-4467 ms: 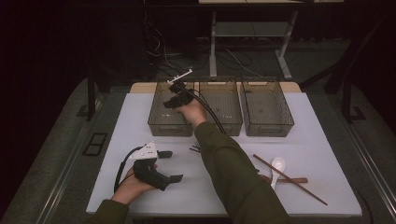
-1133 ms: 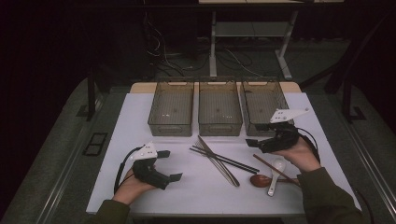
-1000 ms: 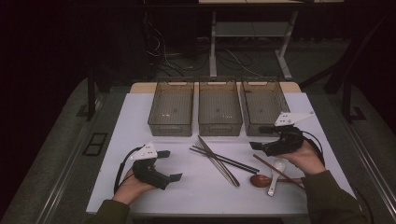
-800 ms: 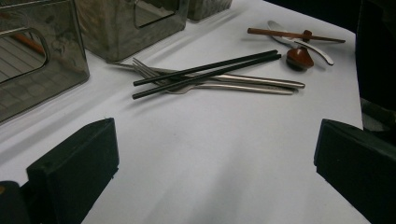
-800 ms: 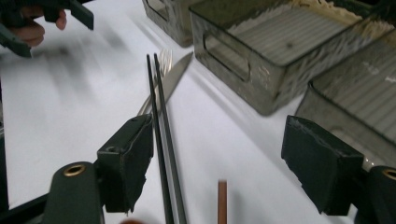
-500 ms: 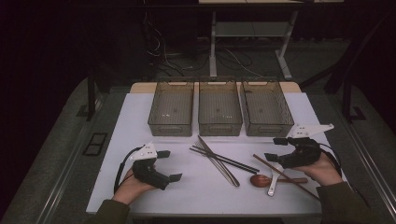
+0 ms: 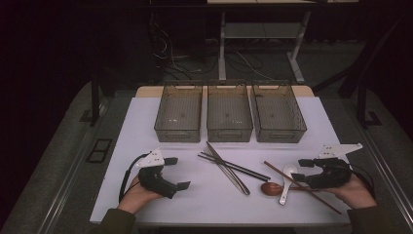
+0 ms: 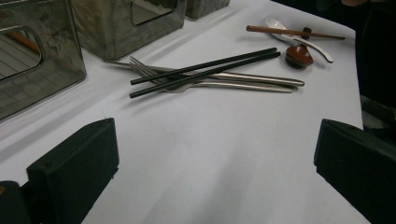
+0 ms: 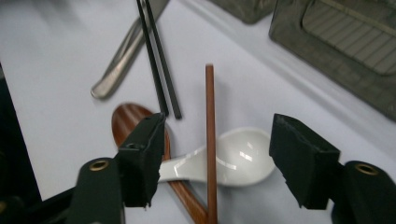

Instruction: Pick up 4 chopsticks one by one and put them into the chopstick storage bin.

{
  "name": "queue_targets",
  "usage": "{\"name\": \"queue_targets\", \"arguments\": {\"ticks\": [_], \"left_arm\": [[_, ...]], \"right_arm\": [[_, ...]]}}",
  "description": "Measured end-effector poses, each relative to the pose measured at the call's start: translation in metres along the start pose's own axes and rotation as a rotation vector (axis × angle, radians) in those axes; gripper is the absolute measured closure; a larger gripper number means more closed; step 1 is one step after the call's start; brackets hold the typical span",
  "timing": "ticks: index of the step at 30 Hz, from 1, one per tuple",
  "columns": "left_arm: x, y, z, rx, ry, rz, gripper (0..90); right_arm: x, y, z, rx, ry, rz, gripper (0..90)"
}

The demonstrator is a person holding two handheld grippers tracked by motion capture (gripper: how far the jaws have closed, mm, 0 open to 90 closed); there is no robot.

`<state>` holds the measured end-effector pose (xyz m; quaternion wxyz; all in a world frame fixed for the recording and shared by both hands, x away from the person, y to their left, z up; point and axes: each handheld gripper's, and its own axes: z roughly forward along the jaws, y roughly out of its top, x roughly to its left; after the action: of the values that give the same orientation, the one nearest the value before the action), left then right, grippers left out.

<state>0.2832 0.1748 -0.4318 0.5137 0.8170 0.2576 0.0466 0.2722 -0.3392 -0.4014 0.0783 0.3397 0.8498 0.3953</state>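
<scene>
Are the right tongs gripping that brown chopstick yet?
Apart. In the right gripper view the brown chopstick runs between the open right tongs, clear space on both sides; the jaws have just been closing. It lies across the white spoon.

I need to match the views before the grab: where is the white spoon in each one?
High view: white spoon lower right, beside the right gripper.
Left gripper view: top right.
Right gripper view: bottom centre, between the open jaws.
Shared landmark: the brown chopstick lying across it.
</scene>
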Motion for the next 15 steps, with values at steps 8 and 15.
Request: {"name": "queue_targets", "arguments": {"ticks": [8, 15], "left_arm": [[0.000, 0.000, 0.000, 0.003, 0.001, 0.002, 0.0], [0.000, 0.000, 0.000, 0.004, 0.002, 0.004, 0.0]], "right_arm": [[0.000, -0.014, 0.002, 0.056, -0.026, 0.013, 52.9], [0.000, -0.020, 0.008, 0.091, -0.034, 0.008, 64.8]]}}
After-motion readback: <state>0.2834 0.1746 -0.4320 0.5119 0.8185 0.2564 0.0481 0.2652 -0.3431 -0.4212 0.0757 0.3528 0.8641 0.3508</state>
